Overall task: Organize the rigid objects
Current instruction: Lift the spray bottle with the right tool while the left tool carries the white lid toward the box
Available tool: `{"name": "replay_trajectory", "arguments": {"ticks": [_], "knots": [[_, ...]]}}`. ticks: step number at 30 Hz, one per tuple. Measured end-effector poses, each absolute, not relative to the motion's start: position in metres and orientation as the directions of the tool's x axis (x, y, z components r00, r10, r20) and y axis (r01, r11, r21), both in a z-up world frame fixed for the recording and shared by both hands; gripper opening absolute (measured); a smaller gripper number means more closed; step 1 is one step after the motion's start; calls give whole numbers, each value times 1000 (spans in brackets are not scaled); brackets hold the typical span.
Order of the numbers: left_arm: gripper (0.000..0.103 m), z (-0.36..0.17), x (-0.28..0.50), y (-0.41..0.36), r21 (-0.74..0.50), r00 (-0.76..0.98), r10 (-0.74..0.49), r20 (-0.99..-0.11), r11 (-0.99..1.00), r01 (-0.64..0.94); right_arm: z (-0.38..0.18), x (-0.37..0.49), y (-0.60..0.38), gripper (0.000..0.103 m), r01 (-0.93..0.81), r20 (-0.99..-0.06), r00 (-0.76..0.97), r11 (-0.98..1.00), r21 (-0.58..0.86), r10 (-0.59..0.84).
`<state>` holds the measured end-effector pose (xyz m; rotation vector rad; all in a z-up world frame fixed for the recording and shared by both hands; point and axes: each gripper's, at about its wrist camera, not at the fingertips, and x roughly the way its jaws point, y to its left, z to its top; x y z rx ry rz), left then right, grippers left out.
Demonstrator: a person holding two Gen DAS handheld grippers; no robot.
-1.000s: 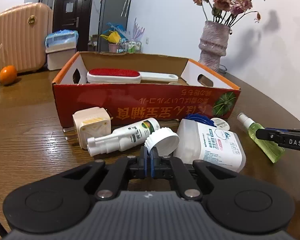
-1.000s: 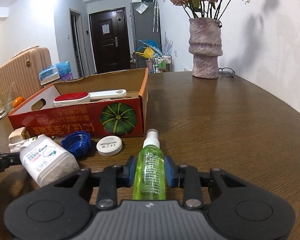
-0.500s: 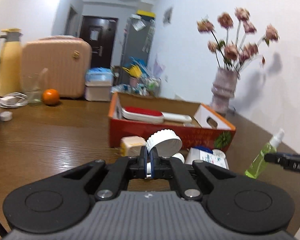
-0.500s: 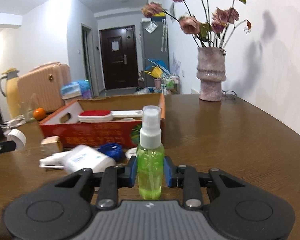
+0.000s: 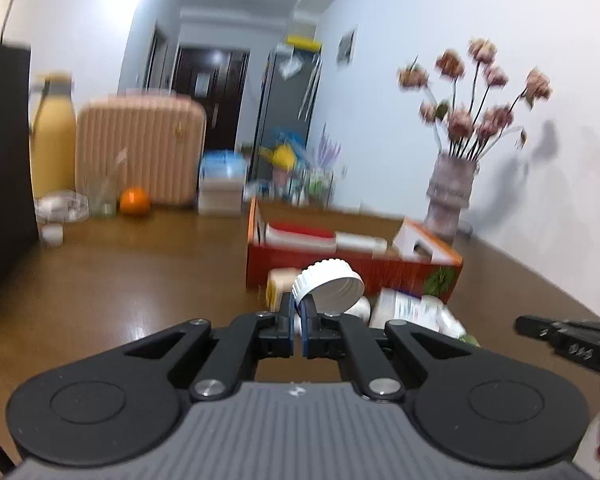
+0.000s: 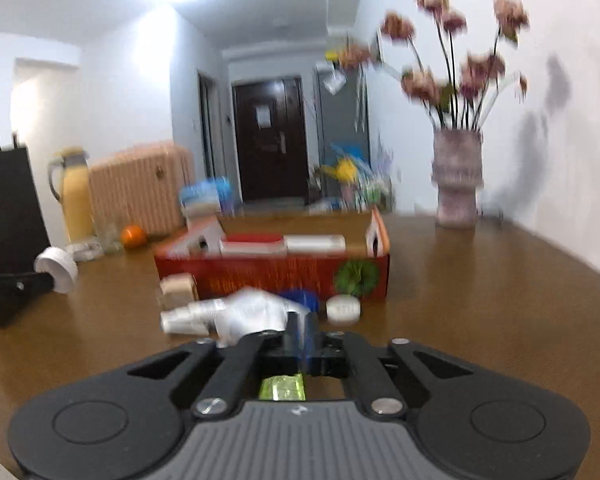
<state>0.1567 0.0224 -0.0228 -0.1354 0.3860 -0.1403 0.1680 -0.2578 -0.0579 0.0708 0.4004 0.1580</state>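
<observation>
My left gripper is shut on the rim of a white ribbed cap, held above the table in front of the orange cardboard box. The right wrist view shows the same cap at the far left. My right gripper is blurred, its jaws closing and almost together, with nothing between the tips. Only a strip of the green spray bottle shows, low under the gripper behind the fingers. A red and white lint brush lies in the box.
In front of the box lie a white bottle, a white spray bottle, a blue lid, a round white tin and a beige cube. A flower vase stands at the back right, an orange and a yellow flask at the back left.
Both grippers have risen and drawn back from the box. The green bottle, upright between the right fingers before, has dropped out of them, and the right jaws have come together. The left still holds the cap.
</observation>
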Motion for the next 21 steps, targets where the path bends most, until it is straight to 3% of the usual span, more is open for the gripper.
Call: {"name": "replay_trajectory", "arguments": {"ticks": [2, 3, 5, 6, 9, 15, 21], "knots": [[4, -31, 158, 23, -167, 908, -178, -379, 978, 122, -70, 174, -253, 43, -152, -414, 891, 981, 118, 188], [4, -34, 160, 23, -161, 906, -175, -386, 980, 121, -75, 177, -250, 64, -189, -421, 878, 973, 131, 227], [4, -40, 164, 26, -157, 901, -167, -400, 981, 112, -82, 185, -240, 58, -226, -434, 861, 964, 142, 266], [4, -43, 166, 29, -161, 899, -164, -407, 981, 106, -86, 191, -234, 45, -223, -460, 851, 968, 118, 252], [4, -51, 171, 37, -175, 892, -154, -425, 981, 86, -100, 208, -218, 31, -231, -525, 815, 968, 94, 245], [4, -60, 172, 47, -174, 885, -144, -443, 982, 72, -105, 201, -211, 30, -210, -532, 815, 973, 97, 229], [4, -53, 168, 45, -182, 897, -140, -419, 981, 68, -88, 183, -222, 30, -188, -475, 854, 977, 103, 214]]}}
